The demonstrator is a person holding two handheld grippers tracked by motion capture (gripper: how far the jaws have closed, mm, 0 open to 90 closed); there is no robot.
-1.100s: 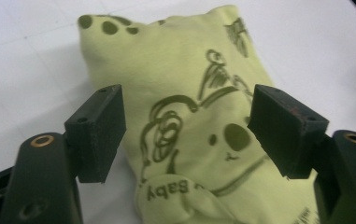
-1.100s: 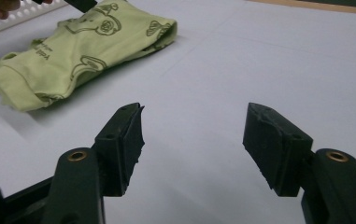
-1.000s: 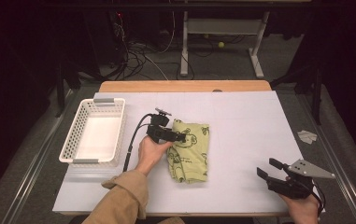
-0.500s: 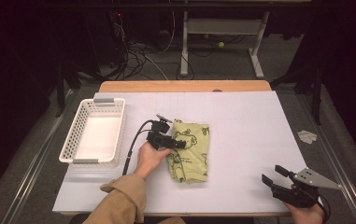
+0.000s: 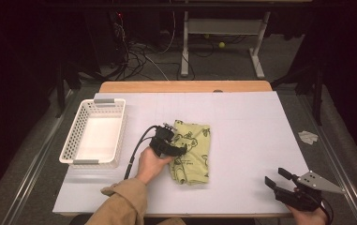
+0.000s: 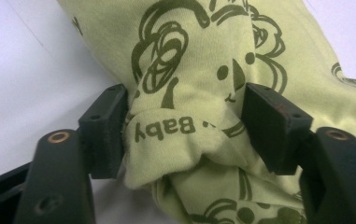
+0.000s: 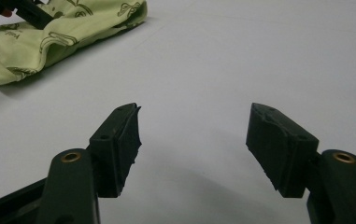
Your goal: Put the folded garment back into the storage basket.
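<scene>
A pale green baby cloth [image 5: 192,154] printed with dark cartoon figures lies folded near the middle of the white table. My left gripper [image 5: 182,149] is low over its left edge. In the left gripper view a raised fold of the cloth [image 6: 199,51] sits between the jaws of that gripper [image 6: 185,126]. They have just been closing and stand wide, pads against the fold's sides. My right gripper [image 5: 277,177] hovers open near the front right corner, with bare table between its jaws [image 7: 192,140]. The right gripper view has the cloth [image 7: 49,32] far off.
A white mesh basket [image 5: 73,140] stands empty at the table's left side. The table top [image 5: 251,131] is bare white to the right of the cloth. A crumpled scrap [image 5: 308,137] lies on the floor off the right edge.
My left hand has slid a little toward the near side along the cloth's left edge. My right hand has drifted slightly toward the front right corner.
</scene>
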